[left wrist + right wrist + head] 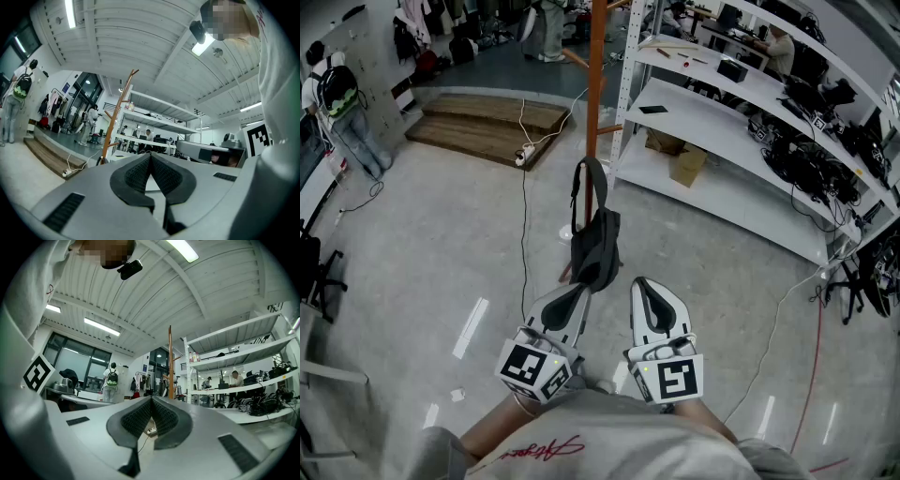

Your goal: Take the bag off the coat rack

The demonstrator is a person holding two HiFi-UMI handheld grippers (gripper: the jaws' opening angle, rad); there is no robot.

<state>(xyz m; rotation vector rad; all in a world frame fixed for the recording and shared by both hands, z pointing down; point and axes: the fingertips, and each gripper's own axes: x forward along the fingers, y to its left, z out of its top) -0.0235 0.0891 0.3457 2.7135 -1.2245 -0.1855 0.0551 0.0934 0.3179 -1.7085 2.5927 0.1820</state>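
Observation:
A dark grey bag (pixel 596 246) hangs by its strap (pixel 587 180) against the orange wooden coat rack pole (pixel 596 84). My left gripper (pixel 578 292) is level with its tip just under the bag's lower end; whether it touches, I cannot tell. Its jaws are shut with nothing between them (pixel 151 155). The right gripper (pixel 643 284) sits beside it, right of the bag and apart from it, also shut and empty (pixel 151 399). The rack (pixel 117 112) stands ahead in the left gripper view. Its pole (pixel 170 362) shows in the right gripper view.
White shelving (pixel 741 103) with gear runs along the right, a cardboard box (pixel 686 164) on its lowest level. A wooden platform (pixel 487 127) lies back left, with a power strip (pixel 524 155) and a cable (pixel 524 225) across the floor. A person with a backpack (pixel 342 103) stands far left.

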